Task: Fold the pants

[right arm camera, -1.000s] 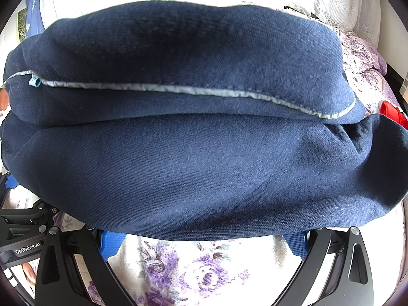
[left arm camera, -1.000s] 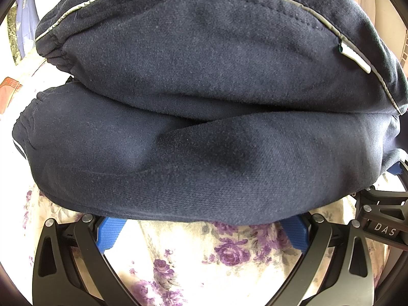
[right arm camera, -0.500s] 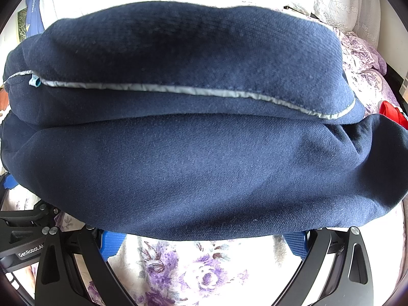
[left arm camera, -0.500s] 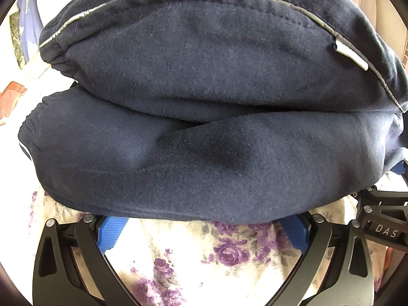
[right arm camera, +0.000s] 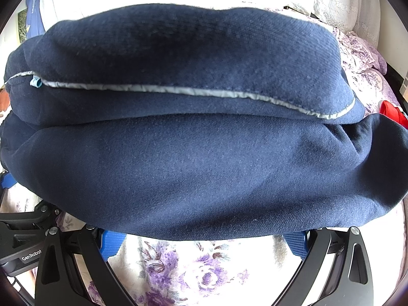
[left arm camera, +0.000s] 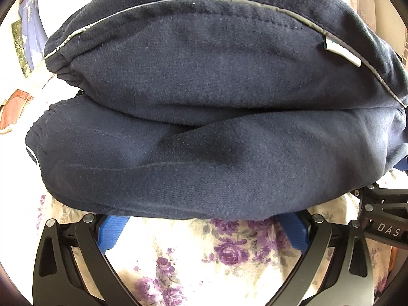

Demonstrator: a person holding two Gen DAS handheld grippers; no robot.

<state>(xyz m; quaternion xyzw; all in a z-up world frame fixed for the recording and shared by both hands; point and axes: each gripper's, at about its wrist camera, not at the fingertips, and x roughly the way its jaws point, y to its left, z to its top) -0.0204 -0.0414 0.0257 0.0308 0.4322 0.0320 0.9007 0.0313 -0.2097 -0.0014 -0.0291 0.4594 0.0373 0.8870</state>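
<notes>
The navy pants [left arm camera: 204, 127] lie folded in a thick bundle on the floral bedsheet [left arm camera: 229, 255], draped over the tips of both claws. The left gripper [left arm camera: 204, 225] has its blue fingers [left arm camera: 112, 232] spread wide, their ends hidden under the bundle's near edge. The right gripper [right arm camera: 204, 239] is spread just as wide beneath the same fold. Grey piping [right arm camera: 178, 91] runs across the upper layer ahead of the right claw

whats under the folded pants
A floral bedsheet shows below the navy pants. The blue fingertips of both open grippers run in under the near edge; how far they reach is hidden.
</notes>
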